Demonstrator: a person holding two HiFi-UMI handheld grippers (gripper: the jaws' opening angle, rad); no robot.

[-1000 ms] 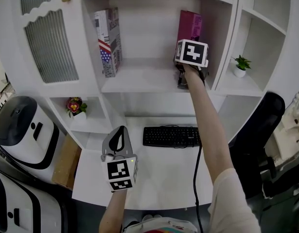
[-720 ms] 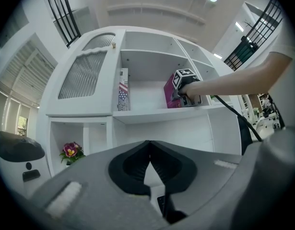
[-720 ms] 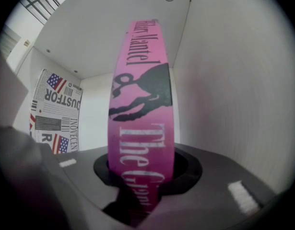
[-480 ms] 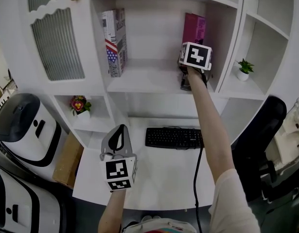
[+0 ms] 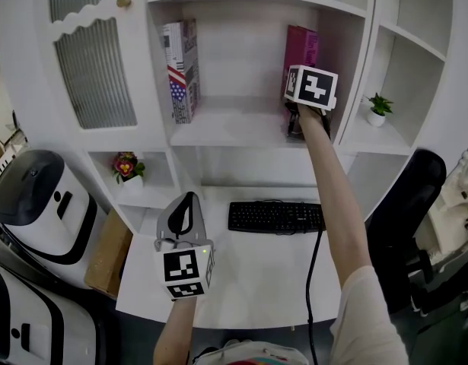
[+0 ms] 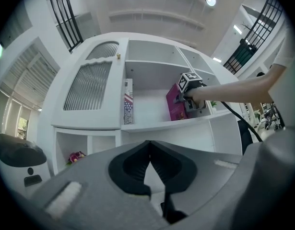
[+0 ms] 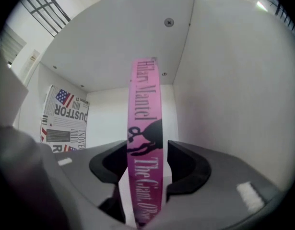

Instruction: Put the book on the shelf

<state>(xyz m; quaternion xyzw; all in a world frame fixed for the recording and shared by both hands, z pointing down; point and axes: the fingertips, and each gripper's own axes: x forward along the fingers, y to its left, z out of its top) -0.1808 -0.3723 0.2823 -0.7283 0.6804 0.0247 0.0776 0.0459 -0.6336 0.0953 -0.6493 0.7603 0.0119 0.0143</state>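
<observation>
1. The left gripper [image 6: 148, 145] is held low over the front of the white desk [image 5: 249, 280]. Its jaws are closed tip to tip with nothing between them. Bare desk surface lies around it on all sides.

2. A black keyboard [image 5: 275, 217] lies further back on the desk, under the shelf unit. A black cable [image 5: 310, 280] runs down past its right end.

3. The front edge of the shelf board [image 5: 234, 131] stands above the keyboard. The compartment is bounded by a left wall, a right wall [image 5: 344, 59] and a top panel. A flag-printed book [image 5: 182, 71] stands against the left wall. The middle of the board is bare, which leaves wide room to the left of the right gripper.

4. The right gripper [image 7: 146, 147] reaches level into the right end of this compartment. Its jaws have just been opening and now stand wide. The spine of the pink book [image 7: 145, 104] is between them, and a slim gap shows at the right pad. The grip is released.

5. The pink book stands upright at the right end of the compartment, with its lower edge at the board. It is near the right wall, and a strip of back panel shows between the two. The room on that side is narrow.

6. Its spine is magenta and faces the gripper. It carries black lettering that runs lengthwise and a black silhouette figure at mid-height.
</observation>
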